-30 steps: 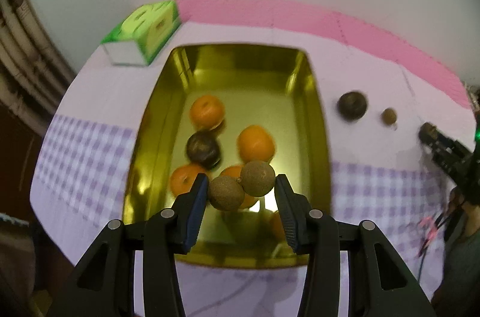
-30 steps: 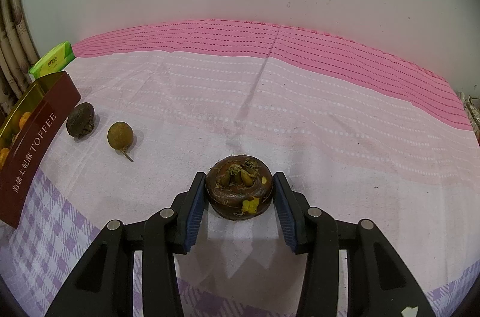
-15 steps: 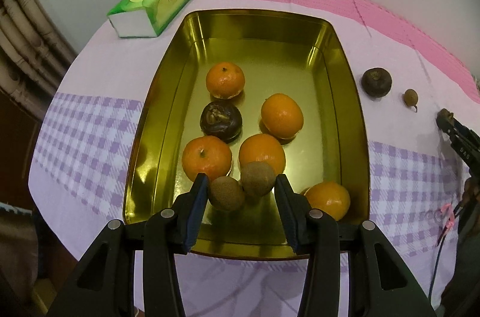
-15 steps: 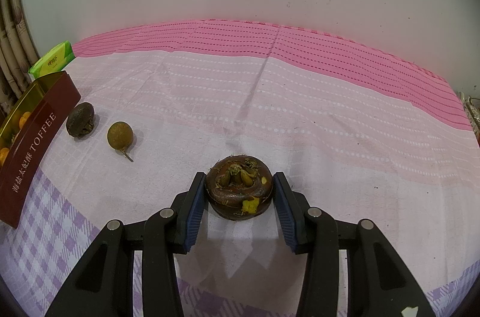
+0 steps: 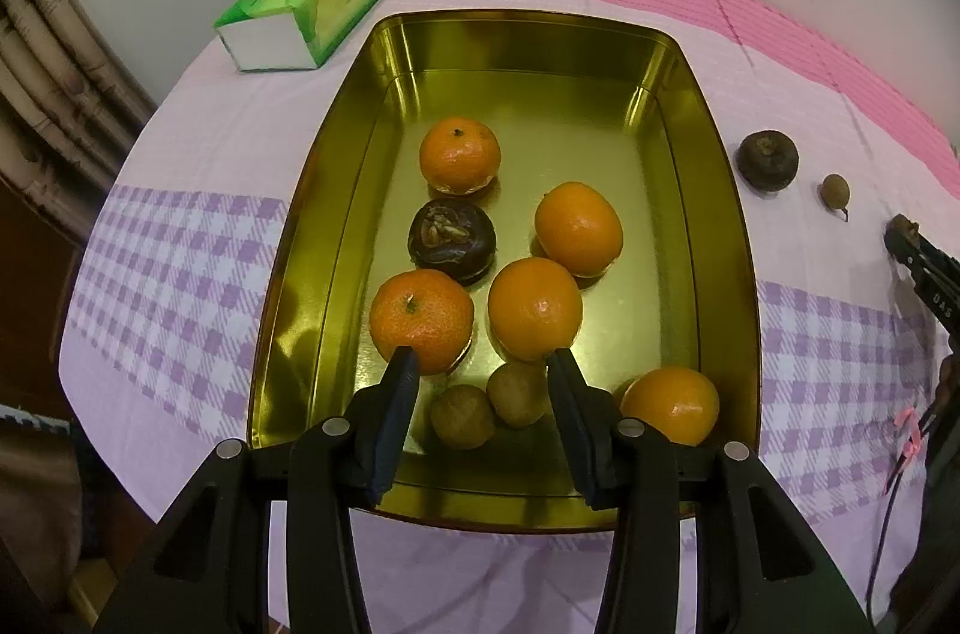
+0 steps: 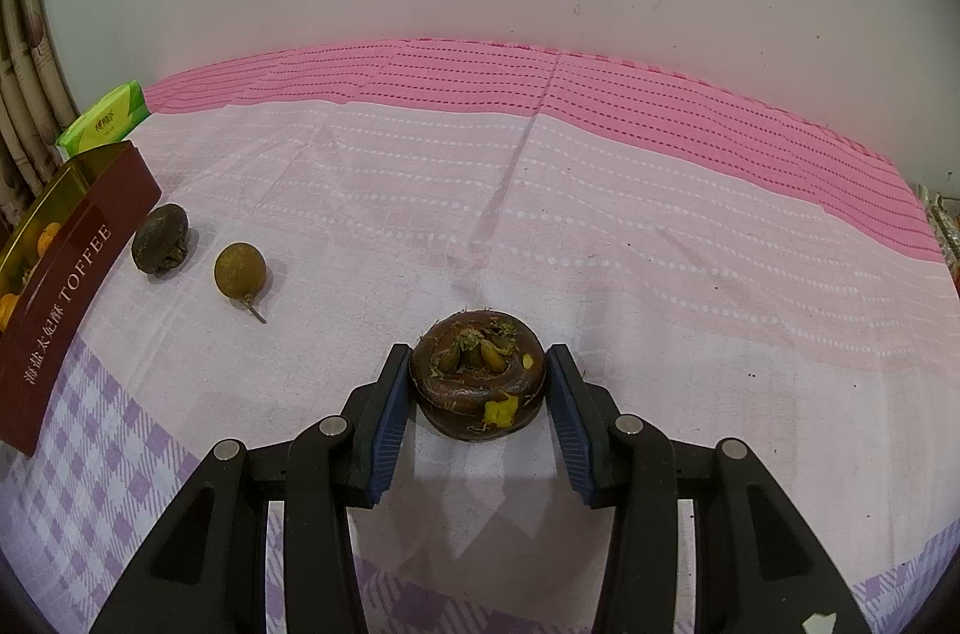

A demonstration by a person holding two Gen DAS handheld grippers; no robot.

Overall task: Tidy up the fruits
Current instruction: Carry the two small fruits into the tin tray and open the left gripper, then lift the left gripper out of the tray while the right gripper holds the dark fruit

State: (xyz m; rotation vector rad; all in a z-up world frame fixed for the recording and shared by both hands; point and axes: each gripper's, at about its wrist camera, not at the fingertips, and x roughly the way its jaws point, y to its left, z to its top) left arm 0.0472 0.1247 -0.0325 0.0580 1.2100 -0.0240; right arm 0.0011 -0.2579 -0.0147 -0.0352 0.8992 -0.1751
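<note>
A gold tin tray holds several oranges, a dark water chestnut and two small brown longans. My left gripper is open above the longans, which lie on the tray floor. On the cloth right of the tray lie a dark chestnut and a longan. In the right wrist view my right gripper is shut on a dark water chestnut resting on the cloth. The loose chestnut and longan lie to its far left beside the tray.
A green tissue pack lies behind the tray's left corner. The table has a pink and purple-checked cloth and stands against a white wall. The right gripper's tip shows at the left wrist view's right edge.
My left gripper has opened and let the two longans drop onto the tray floor, then drawn back a little. The right gripper has not moved.
</note>
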